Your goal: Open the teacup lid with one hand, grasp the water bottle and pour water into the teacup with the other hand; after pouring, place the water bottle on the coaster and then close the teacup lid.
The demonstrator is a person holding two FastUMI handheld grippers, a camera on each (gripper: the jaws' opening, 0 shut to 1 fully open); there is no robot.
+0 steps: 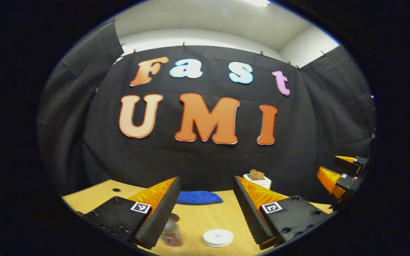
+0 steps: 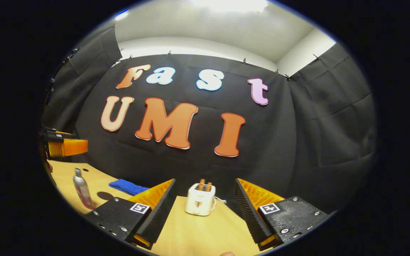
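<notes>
Both grippers are hanging open and empty over the wooden surface (image 2: pixel 190 234), nothing grabbed yet, so the job is looking like it's right at the start. Left gripper (image 1: pixel 205 213) is pointing down at the water bottle (image 1: pixel 171 233), which is standing just beside its left finger, and at a round white lid (image 1: pixel 218 237) a bit to the right of that, presumably the teacup's, though the cup itself is too cut off to call. Right gripper (image 2: pixel 205 213) is facing a white toaster (image 2: pixel 200 199), well away from the bottle (image 2: pixel 81 192). A dark round coaster (image 2: pixel 104 195) is sitting near the bottle, with a blue cloth (image 2: pixel 128 186) behind it.

My take: one gripper needs lowering straight over the lid, centered, before closing, or it'll be skidding off sideways. Bottle grab should be going mid-body.
</notes>
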